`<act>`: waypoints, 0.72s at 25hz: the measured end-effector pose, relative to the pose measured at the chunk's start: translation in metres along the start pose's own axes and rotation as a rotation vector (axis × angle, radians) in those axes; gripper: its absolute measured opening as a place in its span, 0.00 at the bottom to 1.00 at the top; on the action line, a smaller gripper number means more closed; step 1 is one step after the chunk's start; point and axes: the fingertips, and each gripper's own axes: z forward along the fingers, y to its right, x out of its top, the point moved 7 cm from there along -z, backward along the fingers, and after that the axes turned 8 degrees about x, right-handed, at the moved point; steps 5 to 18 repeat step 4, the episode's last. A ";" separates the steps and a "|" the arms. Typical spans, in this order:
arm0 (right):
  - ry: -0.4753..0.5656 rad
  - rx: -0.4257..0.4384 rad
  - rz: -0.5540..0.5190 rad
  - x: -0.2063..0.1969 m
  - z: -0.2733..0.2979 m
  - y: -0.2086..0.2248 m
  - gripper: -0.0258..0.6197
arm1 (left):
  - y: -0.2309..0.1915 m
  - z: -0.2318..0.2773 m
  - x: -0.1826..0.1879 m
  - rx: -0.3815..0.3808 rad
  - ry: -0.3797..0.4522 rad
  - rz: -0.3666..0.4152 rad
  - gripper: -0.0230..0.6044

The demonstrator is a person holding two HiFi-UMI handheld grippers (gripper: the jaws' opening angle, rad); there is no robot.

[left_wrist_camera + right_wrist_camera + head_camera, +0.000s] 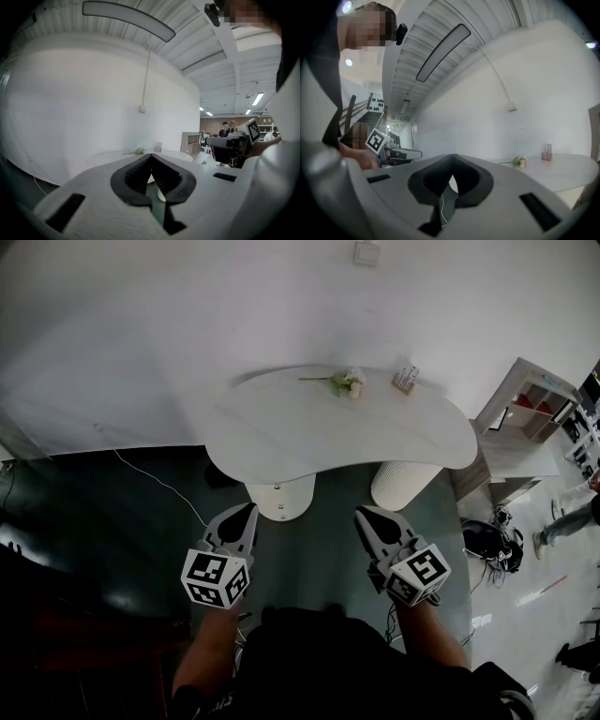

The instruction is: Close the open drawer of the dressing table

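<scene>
Plainly, only the head view shows us the drawer point(279, 499): a rounded white front with two small knobs, under the left part of the tabletop point(309, 427) and beside a ribbed leg point(403, 484). We cannot tell from that view how far it stands out. Both gripper views look level across the tabletop and catch only the flower point(139, 151) and a small holder point(158, 146) on it; each gripper's own body hides everything lower down.

From the left gripper point(248, 510) the drawer lies near, at 1 o'clock, and is not touched. From the right gripper point(364, 514) it lies at 10 o'clock. In their own views we see both pairs of jaws pressed together at the tips, with nothing between them. The left gripper view also shows the right gripper at 3 o'clock and a shelf unit point(190, 140) beyond the tabletop.
</scene>
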 end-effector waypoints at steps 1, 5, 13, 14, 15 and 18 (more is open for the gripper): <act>-0.008 -0.003 -0.007 0.000 0.000 0.000 0.04 | -0.001 -0.001 0.001 0.001 0.006 0.005 0.05; -0.021 -0.001 -0.017 0.002 0.004 -0.002 0.04 | -0.004 -0.005 0.007 0.008 0.027 0.028 0.05; -0.021 -0.001 -0.017 0.002 0.004 -0.002 0.04 | -0.004 -0.005 0.007 0.008 0.027 0.028 0.05; -0.021 -0.001 -0.017 0.002 0.004 -0.002 0.04 | -0.004 -0.005 0.007 0.008 0.027 0.028 0.05; -0.021 -0.001 -0.017 0.002 0.004 -0.002 0.04 | -0.004 -0.005 0.007 0.008 0.027 0.028 0.05; -0.021 -0.001 -0.017 0.002 0.004 -0.002 0.04 | -0.004 -0.005 0.007 0.008 0.027 0.028 0.05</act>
